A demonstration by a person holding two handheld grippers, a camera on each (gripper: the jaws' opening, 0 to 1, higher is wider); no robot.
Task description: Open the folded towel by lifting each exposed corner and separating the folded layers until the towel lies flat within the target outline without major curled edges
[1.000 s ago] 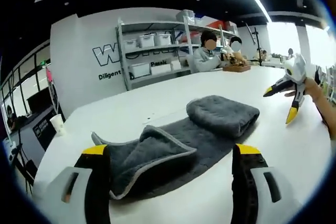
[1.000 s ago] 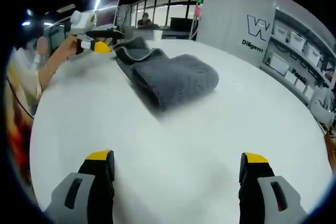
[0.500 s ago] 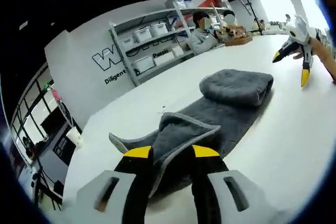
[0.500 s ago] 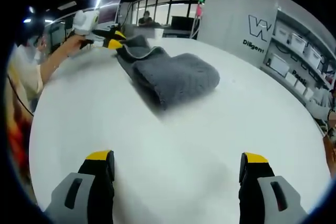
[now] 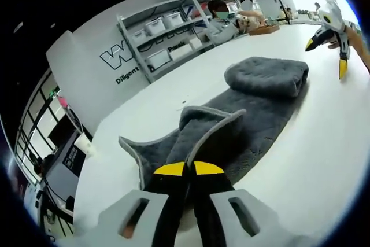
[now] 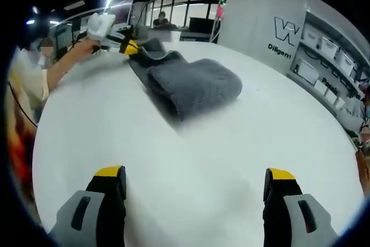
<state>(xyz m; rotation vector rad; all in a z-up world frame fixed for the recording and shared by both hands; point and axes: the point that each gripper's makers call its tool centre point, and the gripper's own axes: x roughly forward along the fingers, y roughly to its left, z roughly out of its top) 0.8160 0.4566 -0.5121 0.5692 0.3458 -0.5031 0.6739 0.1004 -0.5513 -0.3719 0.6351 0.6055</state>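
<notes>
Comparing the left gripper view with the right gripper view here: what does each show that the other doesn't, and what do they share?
Left gripper view: its own left gripper shut on the towel's folded flap, and a paper cup at the table edge.

Right gripper view: its own right gripper open over bare table, far from the towel, plus monitors behind.

Both: the grey towel with its rolled end, the white table, the lettered wall and the shelves of bins.

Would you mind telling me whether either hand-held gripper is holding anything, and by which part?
The left hand-held gripper pinches the grey towel at the pale-edged folded flap near its end. The right hand-held gripper is open and holds nothing.
</notes>
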